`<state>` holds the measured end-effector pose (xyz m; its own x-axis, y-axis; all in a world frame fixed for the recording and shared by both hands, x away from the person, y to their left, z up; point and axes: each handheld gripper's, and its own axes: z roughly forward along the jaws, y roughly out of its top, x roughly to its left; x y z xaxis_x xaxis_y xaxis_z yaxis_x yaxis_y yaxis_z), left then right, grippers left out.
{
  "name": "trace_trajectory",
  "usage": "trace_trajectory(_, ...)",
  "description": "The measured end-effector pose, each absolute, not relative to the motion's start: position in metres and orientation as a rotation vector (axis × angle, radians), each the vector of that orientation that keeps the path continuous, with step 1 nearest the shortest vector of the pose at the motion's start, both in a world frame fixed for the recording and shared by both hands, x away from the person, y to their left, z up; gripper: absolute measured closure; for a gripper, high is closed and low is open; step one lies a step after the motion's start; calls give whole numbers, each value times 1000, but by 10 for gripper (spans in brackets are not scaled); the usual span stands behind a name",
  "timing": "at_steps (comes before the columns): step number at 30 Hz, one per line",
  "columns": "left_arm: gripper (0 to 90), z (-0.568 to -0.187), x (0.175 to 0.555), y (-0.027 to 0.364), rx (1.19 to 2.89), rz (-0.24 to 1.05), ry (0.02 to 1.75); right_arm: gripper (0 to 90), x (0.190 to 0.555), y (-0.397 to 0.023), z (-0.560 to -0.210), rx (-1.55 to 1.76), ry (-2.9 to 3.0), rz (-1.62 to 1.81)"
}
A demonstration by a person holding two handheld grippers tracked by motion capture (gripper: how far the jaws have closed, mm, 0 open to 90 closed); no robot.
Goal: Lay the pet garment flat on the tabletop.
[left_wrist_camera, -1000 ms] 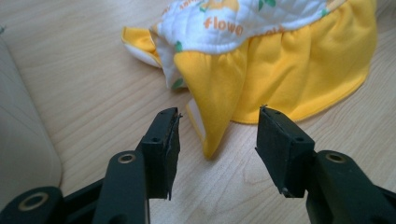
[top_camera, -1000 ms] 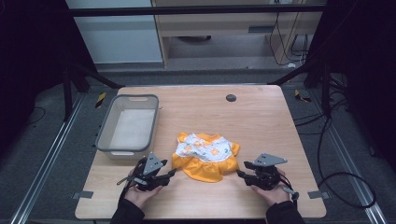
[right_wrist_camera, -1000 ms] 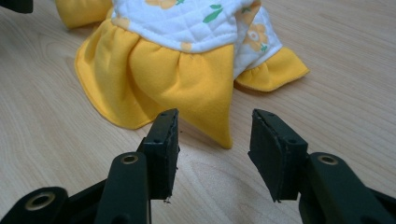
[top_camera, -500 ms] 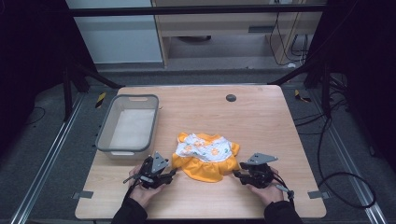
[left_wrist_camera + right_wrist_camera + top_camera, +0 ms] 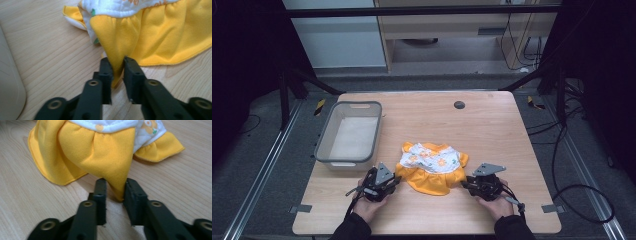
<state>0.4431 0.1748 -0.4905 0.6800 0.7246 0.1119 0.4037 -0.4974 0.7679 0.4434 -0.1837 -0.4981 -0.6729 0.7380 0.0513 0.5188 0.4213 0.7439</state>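
A small dress (image 5: 432, 165) with a yellow skirt and a white flowered top lies on the wooden table (image 5: 497, 130) near its front edge. My left gripper (image 5: 396, 179) is at the skirt's left corner. In the left gripper view the gripper (image 5: 117, 62) is shut on a raised fold of the yellow skirt (image 5: 155, 37). My right gripper (image 5: 464, 184) is at the skirt's right corner. In the right gripper view a pointed fold of the skirt (image 5: 100, 152) runs down between the jaws of the gripper (image 5: 115, 183), which hold its tip.
A grey plastic bin (image 5: 324, 145) stands on the left of the table, just behind my left gripper, and its pale wall (image 5: 10, 87) edges the left gripper view. A small dark round cap (image 5: 459, 104) sits near the table's far edge.
Both grippers have moved inward along the front of the table and onto the two lower corners of the skirt. The dress itself has barely shifted.
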Motion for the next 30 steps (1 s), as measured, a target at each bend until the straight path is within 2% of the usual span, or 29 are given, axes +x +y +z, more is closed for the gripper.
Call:
trace_trajectory(2, 858, -486, 442, 178, 2131, 539, 873, 852, 442, -184, -494, 1085, 2400, 1116)
trace_trajectory(3, 862, -483, 441, 179, 2129, 544, 871, 862, 441, -184, -491, 1078, 2397, 1129)
trace_trajectory(8, 868, -466, 430, 187, 2081, 531, 847, 869, 429, -192, -473, 1046, 2364, 1221)
trace_trajectory(14, 868, -450, 415, 198, 2036, 448, 863, 867, 408, -205, -452, 1028, 2371, 1350)
trace_trajectory(15, 867, -447, 409, 200, 2038, 400, 869, 867, 405, -206, -450, 1023, 2379, 1362)
trace_trajectory(17, 866, -446, 405, 200, 2040, 385, 874, 866, 396, -207, -446, 1022, 2396, 1378)
trace_trajectory(18, 863, -447, 397, 200, 2075, 329, 888, 865, 392, -207, -446, 1021, 2406, 1391)
trace_trajectory(22, 857, -456, 388, 199, 2137, 275, 920, 847, 384, -209, -451, 1046, 2454, 1370)
trace_trajectory(25, 828, -469, 391, 196, 2178, 288, 920, 806, 387, -208, -463, 1084, 2476, 1285)
trace_trajectory(28, 705, -474, 393, 196, 2172, 346, 900, 730, 392, -208, -471, 1094, 2466, 1234)
trace_trajectory(29, 666, -474, 393, 196, 2172, 346, 900, 730, 392, -208, -471, 1094, 2466, 1234)
trace_trajectory(30, 666, -474, 393, 196, 2166, 367, 890, 711, 392, -209, -472, 1095, 2456, 1232)
